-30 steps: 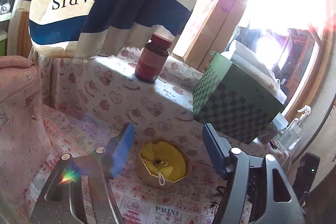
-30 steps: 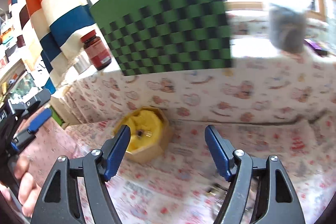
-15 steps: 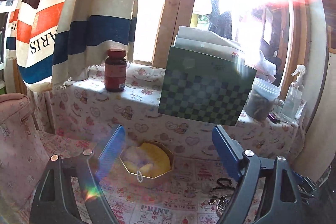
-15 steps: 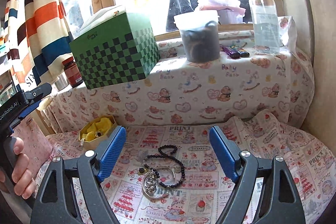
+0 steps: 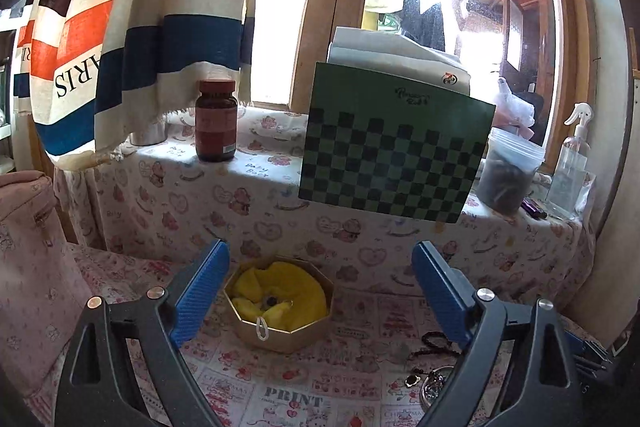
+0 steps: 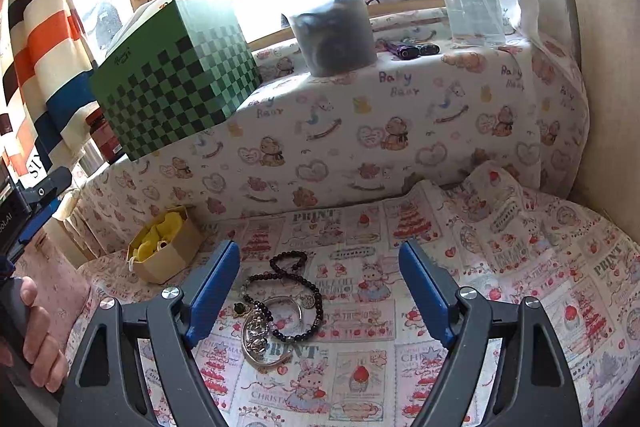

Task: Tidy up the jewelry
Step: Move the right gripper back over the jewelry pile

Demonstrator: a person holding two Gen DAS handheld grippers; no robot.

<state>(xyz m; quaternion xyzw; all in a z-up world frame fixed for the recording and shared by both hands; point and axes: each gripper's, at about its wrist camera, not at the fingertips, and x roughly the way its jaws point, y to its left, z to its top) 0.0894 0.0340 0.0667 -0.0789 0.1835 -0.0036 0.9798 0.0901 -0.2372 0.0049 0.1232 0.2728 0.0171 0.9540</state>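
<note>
- Both tools are empty right now. The left tool [image 5: 320, 291] has its blue pads spread wide apart with nothing in between, and the right tool [image 6: 320, 291] is just as wide apart, gripping nothing.
- I'll use the octagonal gift box [image 5: 280, 303] as the landmark. It sits open on the printed cloth surface [image 6: 360, 379], lined with crumpled yellow fabric [image 5: 298, 293], a small white cord loop hanging over its front rim.
- In the left wrist view the box sits between the left tool's two fingers but beyond their tips, not touching either one, a bit closer to the left pad.
- The jewelry pile [image 6: 280, 307] lies on the surface to the right of the box, apart from it. In the pile: a black bead bracelet [image 6: 304, 291] looped in a figure eight, a silver bangle [image 6: 272, 331] and a chunky silver charm, all tangled and touching each other.
- From the right wrist view the pile sits between the right tool's fingers, hugging the left pad, and partly tucked under it. I can't tell if the pad actually touches the beads.
- Behind the box there's a raised ledge under a teddy-bear cloth [image 6: 360, 131]. On it, above and right of the box, stand a green checkered box [image 5: 396, 155], a dark-filled plastic tub [image 6: 332, 35] and a clear spray bottle [image 5: 570, 167].
- Up and left of the gift box stands a brown pill bottle [image 5: 216, 121] below a striped curtain [image 5: 160, 27].
</note>
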